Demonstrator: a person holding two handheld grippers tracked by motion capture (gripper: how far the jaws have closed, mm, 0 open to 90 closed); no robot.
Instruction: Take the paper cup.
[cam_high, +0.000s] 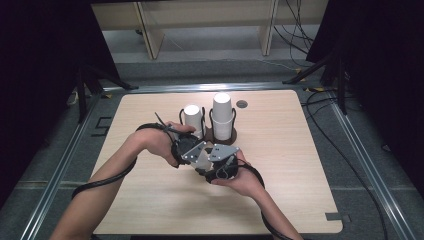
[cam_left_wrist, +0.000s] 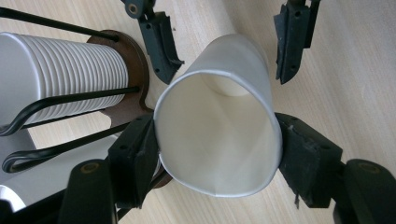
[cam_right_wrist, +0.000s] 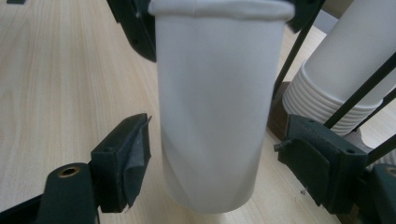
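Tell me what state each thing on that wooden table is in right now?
Single white paper cup: lying on its side, rim squeezed out of round.
Left tool: shut on the cup's rim.
Right tool: open, jaws either side of the cup's base end, not yet pressing.
Taller stack of white paper cups: upside down in a black wire holder.
Shorter stack of white paper cups: upside down in its wire holder.
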